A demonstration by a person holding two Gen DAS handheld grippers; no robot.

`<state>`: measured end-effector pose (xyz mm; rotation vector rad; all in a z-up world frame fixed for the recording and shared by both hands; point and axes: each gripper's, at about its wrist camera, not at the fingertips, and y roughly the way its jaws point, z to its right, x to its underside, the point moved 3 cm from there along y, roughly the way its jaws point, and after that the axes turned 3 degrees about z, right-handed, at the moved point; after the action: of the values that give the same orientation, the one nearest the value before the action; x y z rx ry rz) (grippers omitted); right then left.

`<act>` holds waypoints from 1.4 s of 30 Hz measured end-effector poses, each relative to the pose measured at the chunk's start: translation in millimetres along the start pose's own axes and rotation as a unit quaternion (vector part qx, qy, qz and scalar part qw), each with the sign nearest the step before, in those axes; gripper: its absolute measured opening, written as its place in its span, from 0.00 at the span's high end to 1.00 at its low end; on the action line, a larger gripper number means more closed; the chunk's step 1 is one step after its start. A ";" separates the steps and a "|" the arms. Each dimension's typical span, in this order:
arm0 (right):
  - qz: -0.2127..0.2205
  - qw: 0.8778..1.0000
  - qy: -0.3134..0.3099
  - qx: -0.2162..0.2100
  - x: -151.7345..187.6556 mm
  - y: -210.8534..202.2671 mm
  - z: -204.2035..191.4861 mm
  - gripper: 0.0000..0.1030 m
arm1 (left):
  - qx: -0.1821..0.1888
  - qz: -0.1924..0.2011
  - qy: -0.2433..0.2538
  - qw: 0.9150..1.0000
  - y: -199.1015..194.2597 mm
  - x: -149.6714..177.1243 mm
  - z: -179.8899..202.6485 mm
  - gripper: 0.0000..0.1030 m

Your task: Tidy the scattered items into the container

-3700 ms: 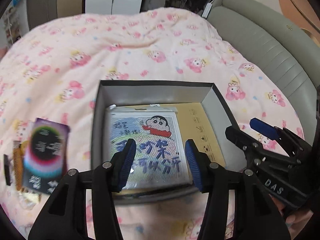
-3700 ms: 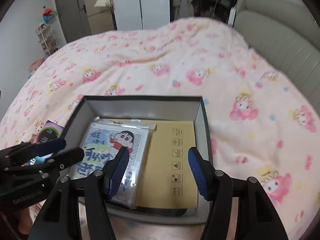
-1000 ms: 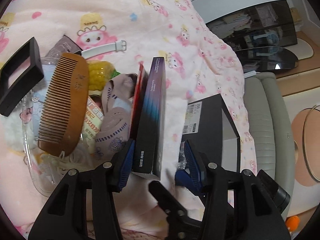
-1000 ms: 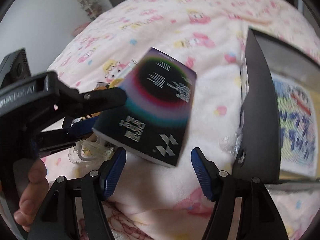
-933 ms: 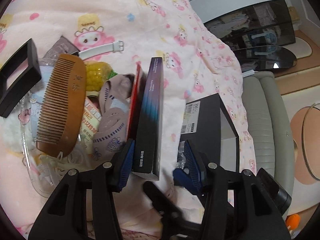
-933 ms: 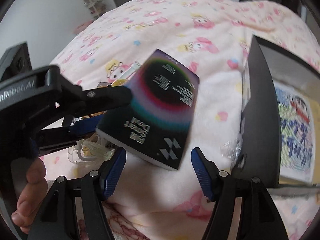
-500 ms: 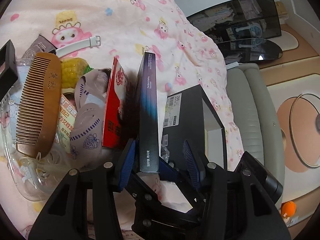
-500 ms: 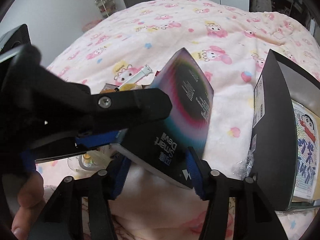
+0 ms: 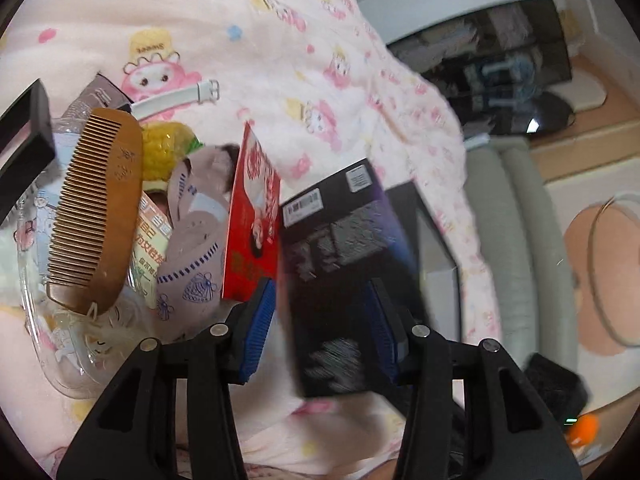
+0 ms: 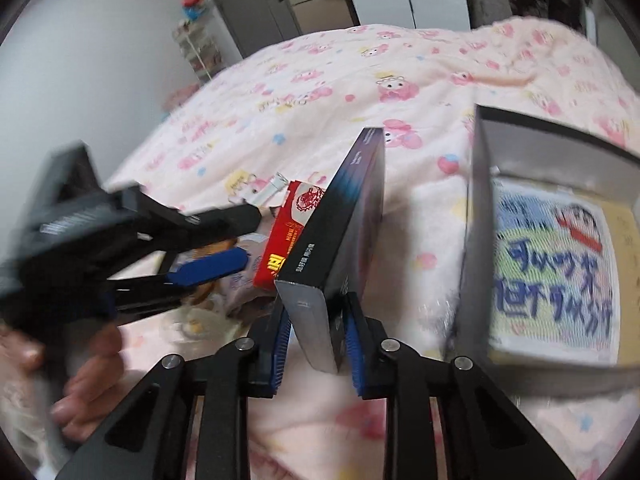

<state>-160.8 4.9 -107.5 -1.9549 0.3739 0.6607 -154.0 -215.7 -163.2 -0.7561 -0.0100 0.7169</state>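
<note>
- Because the black box [image 10: 340, 240] was pinched only at its lower edge and stood tilted above the bed [image 10: 320, 80], it could have pivoted loose short of the container [image 10: 476, 240].
- The right claw [image 10: 316, 340] was pressed onto that box.
- The left claw [image 9: 320, 320] was spread, gripping nothing.

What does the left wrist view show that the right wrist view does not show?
Only the left wrist view: a brown wooden comb, a yellow corn toy and a white strap.

Only the right wrist view: the cartoon picture inside the grey cardboard box, and the right gripper clamping the dark rectangular box.

Both: that dark box and the red packet.
</note>
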 end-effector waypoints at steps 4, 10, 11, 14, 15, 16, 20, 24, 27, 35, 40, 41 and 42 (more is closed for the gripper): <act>0.003 1.000 0.015 -0.019 8.4 -33.5 11.2 0.80 | -0.026 -0.019 0.033 0.999 12.3 7.3 10.8 0.55; -0.005 0.997 0.062 -0.046 35.5 -71.8 33.6 0.82 | -0.037 -0.034 0.049 0.998 15.7 21.5 13.0 0.55; -0.007 0.997 0.065 -0.045 40.0 -78.1 38.7 0.83 | -0.039 -0.038 0.052 0.997 18.0 23.0 13.9 0.55; -0.008 0.997 0.071 -0.041 50.9 -95.2 50.9 0.84 | -0.053 -0.050 0.066 0.995 23.0 30.5 18.4 0.55; -0.008 0.997 0.072 -0.038 53.1 -98.9 55.2 0.84 | -0.056 -0.056 0.067 0.995 26.2 33.0 19.9 0.55; -0.009 0.996 0.075 -0.040 55.9 -101.4 58.4 0.84 | -0.056 -0.064 0.067 0.994 29.3 35.7 21.3 0.55; -0.010 0.995 0.080 -0.055 63.3 -105.9 64.2 0.84 | -0.057 -0.085 0.073 0.992 38.5 44.6 24.5 0.55; -0.009 0.996 0.071 -0.052 67.7 -109.3 63.9 0.84 | -0.068 -0.074 0.076 0.992 40.3 43.7 25.6 0.52; -0.021 0.998 0.061 -0.021 71.4 -109.3 72.7 0.81 | -0.074 -0.081 0.075 0.991 44.7 43.0 25.4 0.50; -0.025 0.996 0.010 0.085 73.3 -105.5 68.7 0.79 | -0.081 -0.049 0.070 0.993 35.2 39.0 26.6 0.51; -0.023 0.995 0.022 0.093 75.9 -103.7 75.5 0.79 | -0.062 -0.038 0.032 0.997 36.5 24.5 18.7 0.51; -0.021 0.995 0.027 0.093 76.3 -102.4 78.4 0.79 | -0.062 -0.049 0.028 0.996 42.0 24.4 18.1 0.51; -0.020 0.995 0.031 0.097 76.7 -101.3 79.8 0.79 | -0.059 -0.063 0.027 0.996 48.0 25.9 18.1 0.51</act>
<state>-69.2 123.7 -108.2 -1.7968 0.4206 0.5190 -167.2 -164.8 -186.3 -0.8792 -0.0503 0.5790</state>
